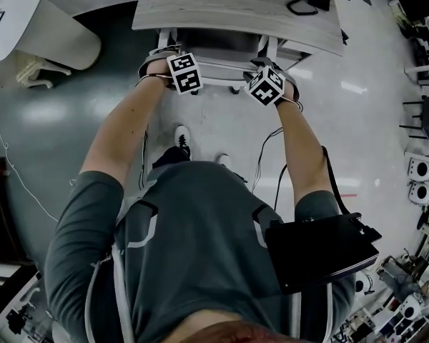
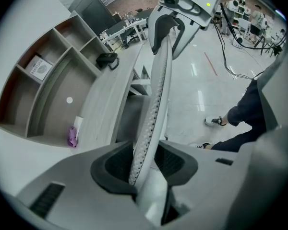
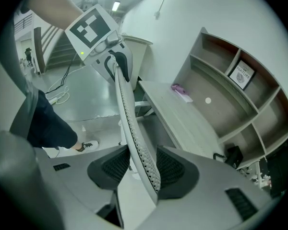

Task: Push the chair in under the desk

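The white mesh chair backrest (image 1: 222,68) stands at the front edge of the grey wood desk (image 1: 229,9), with the seat tucked beneath the top. My left gripper (image 1: 173,66) is shut on the backrest's left end and my right gripper (image 1: 272,77) on its right end. In the left gripper view the thin backrest (image 2: 158,90) runs up between the dark pads of the left gripper (image 2: 145,164), and the right gripper (image 2: 185,4) clamps its far end. In the right gripper view the backrest (image 3: 127,109) lies slanted between the pads of the right gripper (image 3: 143,169).
A white round table (image 1: 36,20) stands at the left. The desk carries a shelf unit (image 2: 48,90), a purple item (image 2: 73,135) and a black object (image 2: 107,59). The person's shoes (image 1: 181,138) and cables (image 1: 268,148) are on the floor behind the chair. Dark chairs (image 1: 422,113) stand at right.
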`<control>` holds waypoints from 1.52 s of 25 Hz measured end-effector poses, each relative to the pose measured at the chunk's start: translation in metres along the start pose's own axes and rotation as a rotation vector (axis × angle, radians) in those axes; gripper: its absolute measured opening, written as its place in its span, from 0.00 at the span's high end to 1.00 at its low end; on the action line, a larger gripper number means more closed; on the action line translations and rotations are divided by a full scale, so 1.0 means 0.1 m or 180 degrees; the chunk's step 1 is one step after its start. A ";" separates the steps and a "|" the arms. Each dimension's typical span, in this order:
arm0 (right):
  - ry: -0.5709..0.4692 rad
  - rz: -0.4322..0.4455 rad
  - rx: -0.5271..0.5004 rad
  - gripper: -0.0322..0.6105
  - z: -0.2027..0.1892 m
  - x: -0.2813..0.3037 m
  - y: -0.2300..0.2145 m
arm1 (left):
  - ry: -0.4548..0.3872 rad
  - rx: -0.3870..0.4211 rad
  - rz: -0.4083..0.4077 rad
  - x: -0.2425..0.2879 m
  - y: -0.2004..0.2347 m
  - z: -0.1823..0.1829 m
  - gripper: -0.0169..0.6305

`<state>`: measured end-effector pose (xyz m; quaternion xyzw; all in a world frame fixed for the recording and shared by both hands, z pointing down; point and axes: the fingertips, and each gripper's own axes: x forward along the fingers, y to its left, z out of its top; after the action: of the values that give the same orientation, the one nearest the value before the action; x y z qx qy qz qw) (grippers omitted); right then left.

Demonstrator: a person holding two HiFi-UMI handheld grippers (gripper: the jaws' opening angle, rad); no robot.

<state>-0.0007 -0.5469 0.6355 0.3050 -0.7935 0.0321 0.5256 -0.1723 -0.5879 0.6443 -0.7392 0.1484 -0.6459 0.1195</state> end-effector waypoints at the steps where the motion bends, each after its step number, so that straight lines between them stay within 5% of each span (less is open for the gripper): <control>1: 0.0006 -0.0003 0.0001 0.67 0.00 0.01 -0.03 | 0.0002 -0.0006 -0.0004 0.01 0.03 0.01 0.75; 38: 0.0185 -0.0145 0.0054 0.62 0.13 0.38 -0.87 | -0.0096 -0.0147 0.0032 0.32 0.76 0.24 0.74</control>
<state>0.0239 -0.6395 0.6390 0.3264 -0.7705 0.0356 0.5464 -0.1501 -0.6705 0.6424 -0.7507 0.1652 -0.6305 0.1079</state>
